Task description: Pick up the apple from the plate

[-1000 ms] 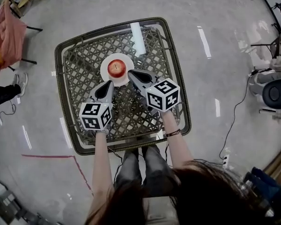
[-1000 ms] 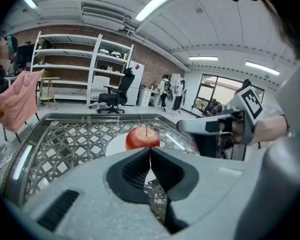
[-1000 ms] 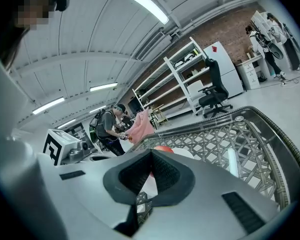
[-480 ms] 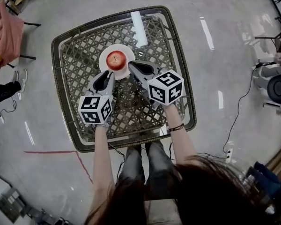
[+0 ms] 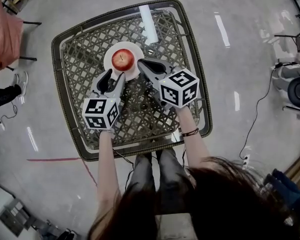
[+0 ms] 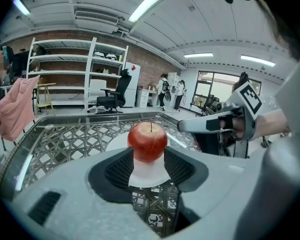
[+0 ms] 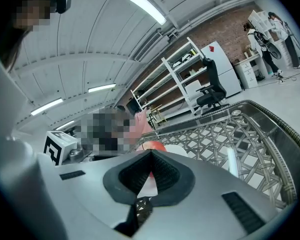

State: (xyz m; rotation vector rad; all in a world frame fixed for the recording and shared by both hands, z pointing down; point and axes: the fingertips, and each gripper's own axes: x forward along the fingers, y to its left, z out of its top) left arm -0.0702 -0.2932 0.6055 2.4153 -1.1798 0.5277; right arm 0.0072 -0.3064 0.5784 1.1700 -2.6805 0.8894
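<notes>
A glossy round red apple [image 6: 147, 140] sits on a smooth white plate [image 5: 110, 61] just beyond the left gripper [image 6: 149, 155], its ribbed black jaws opening clear of it and framing it in that gripper's view alone; the right gripper [image 7: 151, 156] is clenched empty.

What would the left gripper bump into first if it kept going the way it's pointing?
Most likely the apple, dead ahead in the gap of the left gripper's opening jaws, with nothing between them yet. The gripper tilts downward, so the plate's near rim might come first; depth is unclear.
</notes>
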